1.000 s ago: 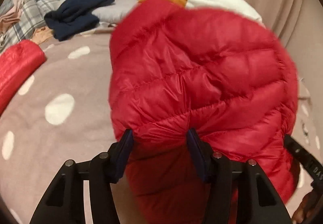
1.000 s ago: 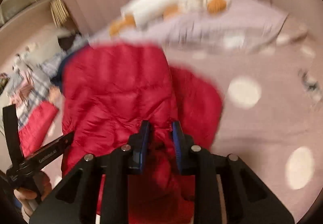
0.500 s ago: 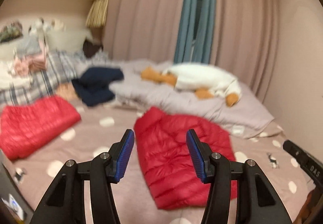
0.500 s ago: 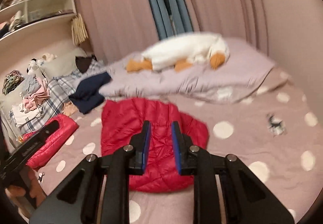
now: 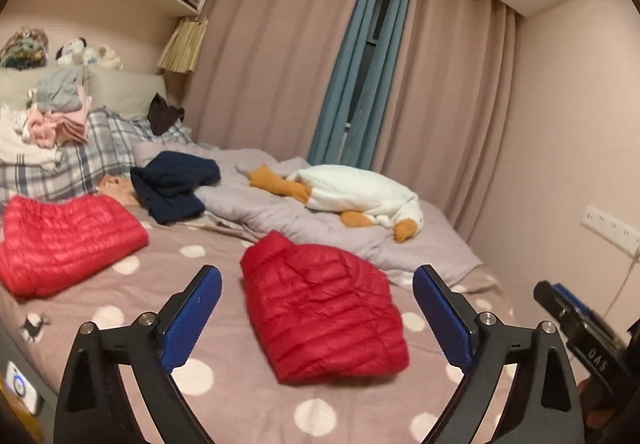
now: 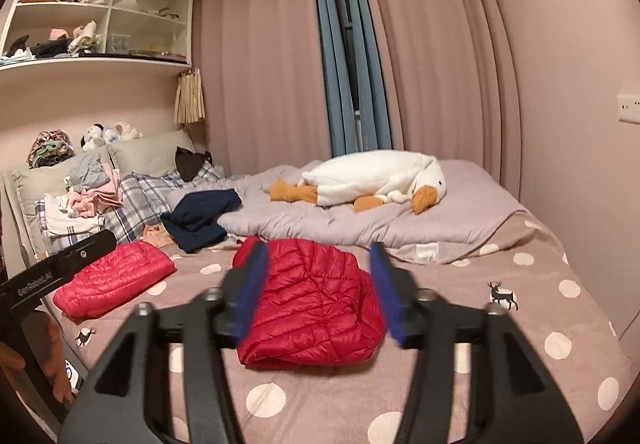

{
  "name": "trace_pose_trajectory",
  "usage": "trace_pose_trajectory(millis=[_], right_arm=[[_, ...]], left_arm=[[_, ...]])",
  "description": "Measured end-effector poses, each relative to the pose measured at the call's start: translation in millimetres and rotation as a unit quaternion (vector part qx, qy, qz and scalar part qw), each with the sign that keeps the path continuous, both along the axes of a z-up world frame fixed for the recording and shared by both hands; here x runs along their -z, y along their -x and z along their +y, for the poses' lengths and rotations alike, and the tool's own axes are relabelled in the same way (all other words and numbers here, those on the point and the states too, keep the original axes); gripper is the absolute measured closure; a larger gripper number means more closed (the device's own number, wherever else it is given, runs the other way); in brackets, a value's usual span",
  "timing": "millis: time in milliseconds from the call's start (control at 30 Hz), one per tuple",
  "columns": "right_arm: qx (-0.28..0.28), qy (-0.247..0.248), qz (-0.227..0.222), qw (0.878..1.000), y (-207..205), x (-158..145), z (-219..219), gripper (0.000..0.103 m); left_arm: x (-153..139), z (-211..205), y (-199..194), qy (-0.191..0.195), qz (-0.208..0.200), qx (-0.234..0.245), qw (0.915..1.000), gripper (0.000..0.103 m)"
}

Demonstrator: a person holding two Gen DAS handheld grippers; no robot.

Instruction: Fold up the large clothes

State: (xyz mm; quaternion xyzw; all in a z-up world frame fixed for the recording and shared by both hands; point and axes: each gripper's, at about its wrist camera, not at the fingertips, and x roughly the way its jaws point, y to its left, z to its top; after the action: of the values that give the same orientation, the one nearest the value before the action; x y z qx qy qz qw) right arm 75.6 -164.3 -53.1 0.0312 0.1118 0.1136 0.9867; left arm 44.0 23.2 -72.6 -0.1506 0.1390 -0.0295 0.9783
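Observation:
A folded red puffer jacket (image 5: 320,304) (image 6: 316,300) lies on the dotted bedspread in the middle of the bed. My left gripper (image 5: 318,308) hangs above and short of it, its jaws opening wide with nothing between them. My right gripper (image 6: 320,292) is also raised short of the jacket, blurred, its jaws opening and holding nothing. A second folded red puffer jacket (image 5: 64,240) (image 6: 116,278) rests at the left side of the bed. The right gripper's body (image 5: 580,328) shows at the right edge of the left wrist view.
A dark navy garment (image 5: 176,183) lies behind the jackets beside a grey duvet (image 6: 360,219) with a white goose plush (image 6: 376,179) on it. Piled clothes (image 5: 52,119) sit on plaid pillows at the left. A person's hand (image 6: 52,356) holds the left gripper. A wall stands at the right.
Both grippers let go of the red jacket, which dropped folded onto the bed. Both rose and pulled back, then their jaws spread wider.

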Motion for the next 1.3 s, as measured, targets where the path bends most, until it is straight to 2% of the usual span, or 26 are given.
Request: trace_pose_trajectory(millis=[100, 167, 333, 567, 733, 933, 1067, 1300], right_arm=[[0.004, -0.015, 0.003, 1.0, -2, 0, -5, 0.022], [0.01, -0.024, 0.001, 1.0, 0, 0, -6, 0.0], [0.021, -0.033, -0.002, 0.999, 7, -1, -6, 0.0], [0.027, -0.03, 0.012, 0.999, 4, -1, -3, 0.0], [0.026, -0.023, 0.022, 0.999, -1, 1, 1, 0.0], [0.036, -0.018, 0.027, 0.999, -4, 3, 4, 0.0], [0.036, -0.021, 0.028, 0.999, -4, 3, 5, 0.0], [0.04, -0.018, 0.031, 0.999, -5, 4, 6, 0.0]], left_arm=[[2, 0, -5, -0.01, 0.006, -0.009, 0.9999, 0.001], [4, -4, -12, -0.036, 0.02, -0.019, 0.999, 0.001], [8, -4, -11, -0.04, 0.012, -0.048, 0.998, 0.001], [10, 3, -13, -0.018, 0.024, -0.027, 0.9992, 0.001], [8, 0, -9, -0.025, 0.015, -0.036, 0.9989, 0.001], [7, -2, -11, -0.028, 0.025, -0.032, 0.9988, 0.001], [5, -3, -9, -0.017, 0.021, -0.014, 0.9995, 0.001], [2, -3, -10, -0.013, 0.022, -0.025, 0.9994, 0.001]])
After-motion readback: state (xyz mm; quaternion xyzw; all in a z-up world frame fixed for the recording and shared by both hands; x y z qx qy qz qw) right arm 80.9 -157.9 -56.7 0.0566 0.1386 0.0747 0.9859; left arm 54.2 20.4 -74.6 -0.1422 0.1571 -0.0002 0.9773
